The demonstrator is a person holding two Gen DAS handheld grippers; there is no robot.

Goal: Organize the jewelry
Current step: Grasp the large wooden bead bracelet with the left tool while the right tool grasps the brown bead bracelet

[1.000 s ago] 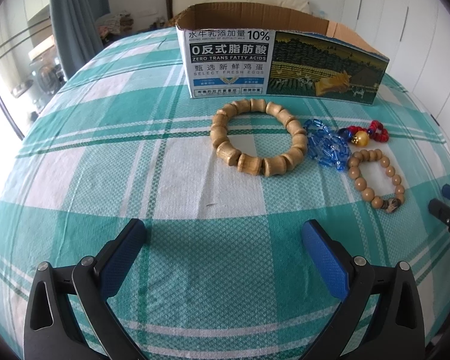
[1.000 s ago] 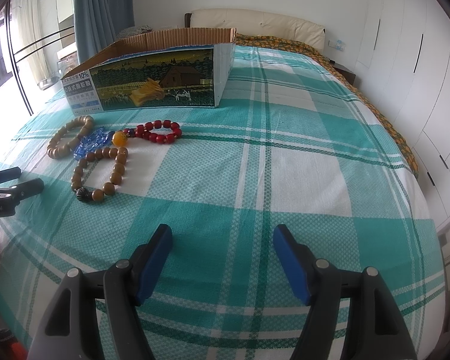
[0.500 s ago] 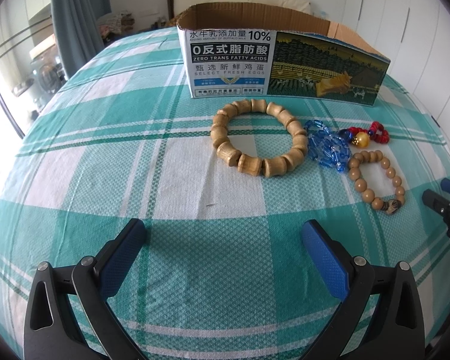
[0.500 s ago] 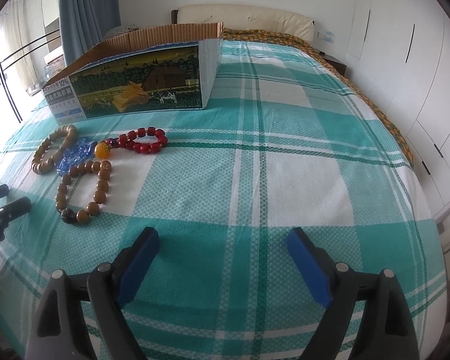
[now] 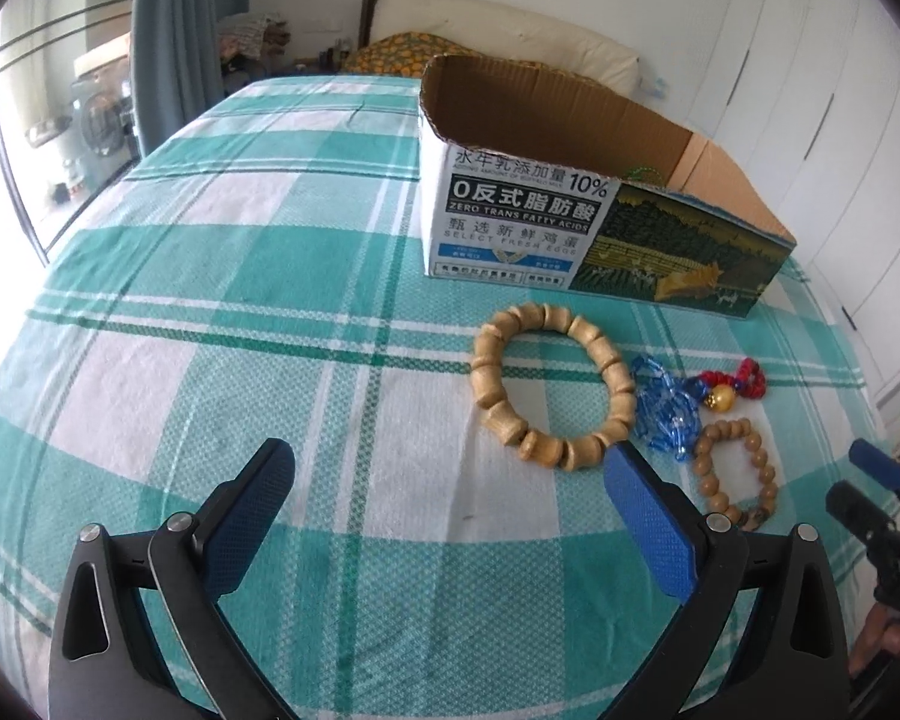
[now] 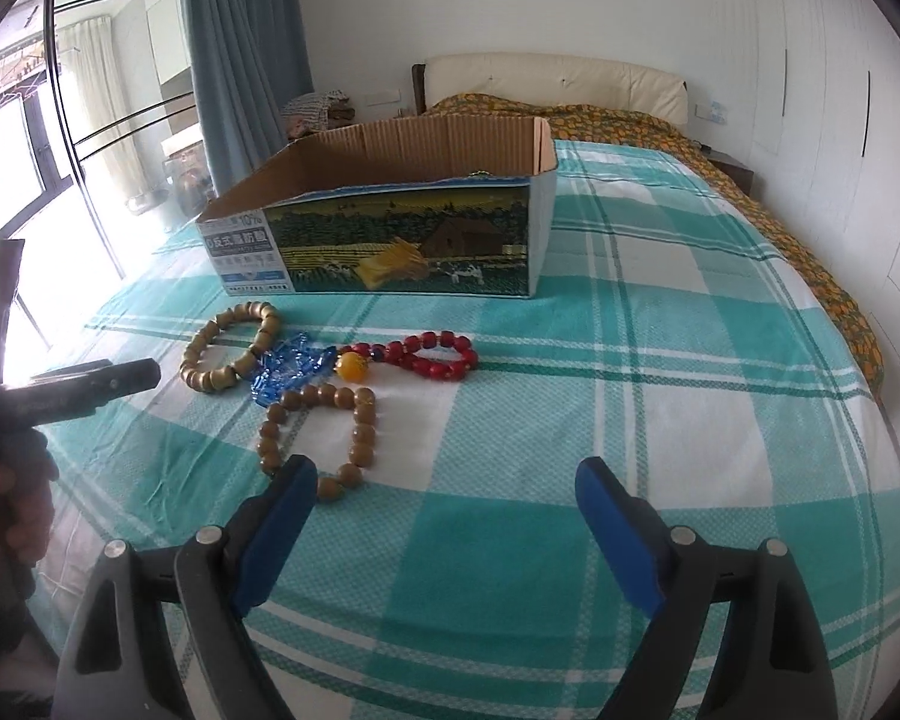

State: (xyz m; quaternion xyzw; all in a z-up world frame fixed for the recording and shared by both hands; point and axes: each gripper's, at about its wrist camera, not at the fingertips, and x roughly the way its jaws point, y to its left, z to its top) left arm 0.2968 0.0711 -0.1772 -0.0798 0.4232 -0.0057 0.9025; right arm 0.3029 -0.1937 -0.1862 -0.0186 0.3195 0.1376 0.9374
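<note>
Both views sit higher and closer vs 1 s ago; box (image 5: 600, 210) interior now visible. Left hand-held gripper (image 5: 450, 504) wide open, empty, as before. Right hand-held gripper (image 6: 447, 516) opened wider, now steady, empty. Bracelets (image 6: 330, 378) unmoved on bed (image 6: 660, 420), just near-side of box.

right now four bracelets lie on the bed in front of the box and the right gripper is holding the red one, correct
Not quite. The right gripper holds nothing: its jaws stand open over bare bedspread, as the right wrist view shows. The red bracelet lies on the bed with the others, in front of the box.
</note>
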